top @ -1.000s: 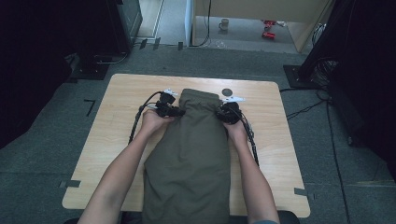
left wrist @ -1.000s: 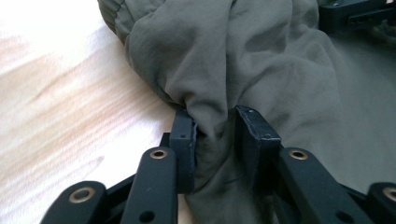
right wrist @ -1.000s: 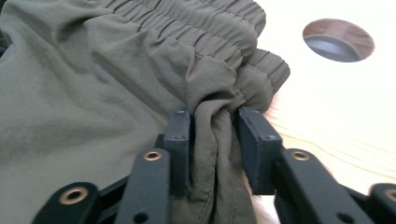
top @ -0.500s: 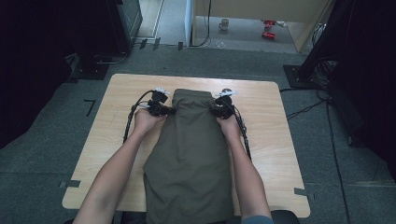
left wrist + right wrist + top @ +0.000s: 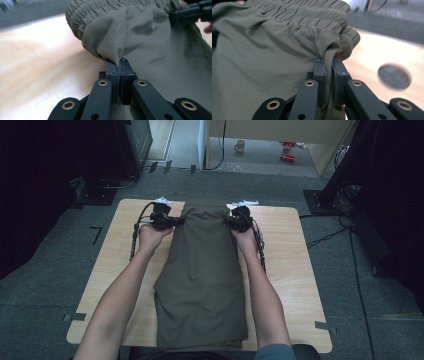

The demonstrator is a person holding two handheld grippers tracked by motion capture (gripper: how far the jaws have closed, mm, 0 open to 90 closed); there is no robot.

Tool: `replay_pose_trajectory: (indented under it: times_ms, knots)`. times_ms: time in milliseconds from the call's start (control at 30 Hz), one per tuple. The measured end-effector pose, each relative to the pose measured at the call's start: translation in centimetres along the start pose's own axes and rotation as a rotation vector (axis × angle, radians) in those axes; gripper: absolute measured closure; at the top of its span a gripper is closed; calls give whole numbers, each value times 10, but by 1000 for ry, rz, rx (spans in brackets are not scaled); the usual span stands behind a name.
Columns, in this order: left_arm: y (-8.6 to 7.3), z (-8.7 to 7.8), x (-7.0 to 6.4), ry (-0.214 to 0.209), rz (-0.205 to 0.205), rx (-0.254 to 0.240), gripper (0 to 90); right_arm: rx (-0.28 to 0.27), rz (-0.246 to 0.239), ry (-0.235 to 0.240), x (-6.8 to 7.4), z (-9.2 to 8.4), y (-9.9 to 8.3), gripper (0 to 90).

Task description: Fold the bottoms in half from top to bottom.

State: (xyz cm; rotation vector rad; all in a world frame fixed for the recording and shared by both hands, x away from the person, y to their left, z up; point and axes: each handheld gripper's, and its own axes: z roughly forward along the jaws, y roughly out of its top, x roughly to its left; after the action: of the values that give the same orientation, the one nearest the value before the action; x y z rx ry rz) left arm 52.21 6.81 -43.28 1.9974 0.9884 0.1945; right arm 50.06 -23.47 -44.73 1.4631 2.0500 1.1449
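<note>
Olive cloth: trousers (image 5: 202,275), lying lengthwise down the middle of the desk (image 5: 295,265), waistband (image 5: 202,206) at the far edge, legs reaching the near edge.
Left hand-held gripper (image 5: 176,222): at the left corner of the waistband, jaws just closed and now clamped on a pinch of fabric right below the elastic (image 5: 117,62).
Right hand-held gripper (image 5: 231,221): at the right corner of the waistband, jaws likewise just closed, fabric bunched between them (image 5: 329,58).
Waistband: gathered elastic, both corners puckered and drawn up toward the jaws, apparently lifted off the desk.
Done: garment laid flat and straight, both waist corners gripped.
Left: likely lifting the waistband and carrying it toward the legs for a fold; no fold visible yet.
Beside the waistband: dark round spot (image 5: 394,76) on the desk, right of the right corner.
</note>
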Motion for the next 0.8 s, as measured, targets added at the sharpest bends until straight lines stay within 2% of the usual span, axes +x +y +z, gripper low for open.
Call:
replay_pose_trajectory:
  times_ms: [100, 167, 233, 300, 400, 467, 567, 700, 800]
  knots:
    - [19, -16, -5, 13, 43, -60, 897, -66, -41, -13, 4, -16, 21, 840]
    - [32, -29, -11, 23, 72, -109, 897, -145, -77, -29, 7, -31, 34, 839]
    - [42, -42, -16, 30, 95, -176, 897, -225, -140, -55, 12, -45, 43, 837]
    - [48, -48, -19, 22, 98, -185, 897, -258, -181, -89, 17, -55, 50, 838]
    - [43, -52, -25, 23, 131, -153, 896, -221, -157, -71, 18, -59, 49, 838]
    - [35, -54, -28, 12, 140, -138, 896, -194, -151, -48, 18, -61, 41, 838]
    - [26, -56, -32, -10, 131, -116, 896, -166, -141, -19, 18, -63, 29, 838]
    - [11, -62, -41, -35, 145, -89, 896, -128, -131, 18, 20, -69, 13, 837]
    - [-3, -69, -47, -53, 146, -90, 896, -108, -141, 42, 23, -75, 2, 836]
